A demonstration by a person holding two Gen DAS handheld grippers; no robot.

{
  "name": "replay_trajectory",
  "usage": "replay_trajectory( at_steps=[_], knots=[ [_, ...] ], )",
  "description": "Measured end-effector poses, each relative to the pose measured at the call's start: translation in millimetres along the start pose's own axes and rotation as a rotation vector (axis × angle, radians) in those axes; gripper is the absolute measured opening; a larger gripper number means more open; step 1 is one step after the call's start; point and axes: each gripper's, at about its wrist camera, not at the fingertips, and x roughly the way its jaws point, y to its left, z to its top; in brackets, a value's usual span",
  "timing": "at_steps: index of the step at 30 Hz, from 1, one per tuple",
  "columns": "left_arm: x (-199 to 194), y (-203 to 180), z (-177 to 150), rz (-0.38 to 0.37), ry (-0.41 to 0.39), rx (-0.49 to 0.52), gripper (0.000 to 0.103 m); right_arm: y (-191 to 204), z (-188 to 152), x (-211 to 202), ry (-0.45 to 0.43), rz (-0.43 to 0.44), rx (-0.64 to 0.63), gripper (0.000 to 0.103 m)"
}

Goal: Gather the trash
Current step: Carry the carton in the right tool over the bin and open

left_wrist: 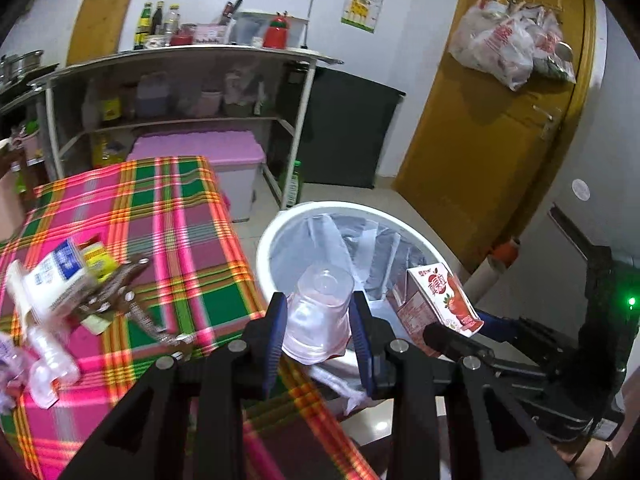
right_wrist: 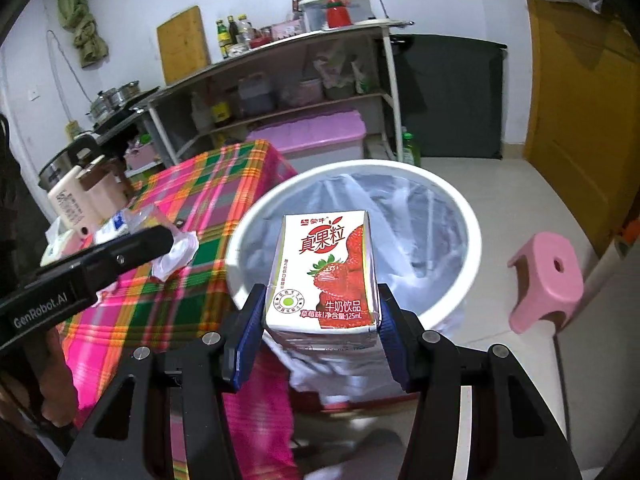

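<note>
A clear plastic cup (left_wrist: pixel 320 312) is clamped in the left tool (left_wrist: pixel 318 328), a strawberry milk carton (right_wrist: pixel 326 272) in the right tool (right_wrist: pixel 320 320). The white bin (right_wrist: pixel 472 236) lies just ahead and below both; the carton is held further over its mouth, the cup at its near rim.

Black tool (right_wrist: pixel 320 332) frames, blue ribbed pads (right_wrist: pixel 250 336), silver screws

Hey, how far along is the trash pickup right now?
Done: nothing shows in the white lined bin yet beyond its liner. In hand: the left tool grips a clear plastic cup and the right tool a strawberry milk carton, both over the bin. Left: a blue-and-white carton, wrappers and clear plastic on the plaid tablecloth.
</note>
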Motion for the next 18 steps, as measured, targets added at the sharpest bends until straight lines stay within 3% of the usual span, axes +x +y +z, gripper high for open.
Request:
replay_trajectory(
  at_steps=[15, 18],
  knots=[
    [47.5, -8.4, 9.9, -0.027, 0.069, 0.022, 0.034, -23.7, 9.3, 27.9, 0.045, -0.043, -0.003, 0.054],
    [48.6, -9.6, 10.1, -0.027, 0.071, 0.028, 0.042, -24.9, 9.3, 30.7, 0.052, -0.036, 0.001, 0.055]
  ],
)
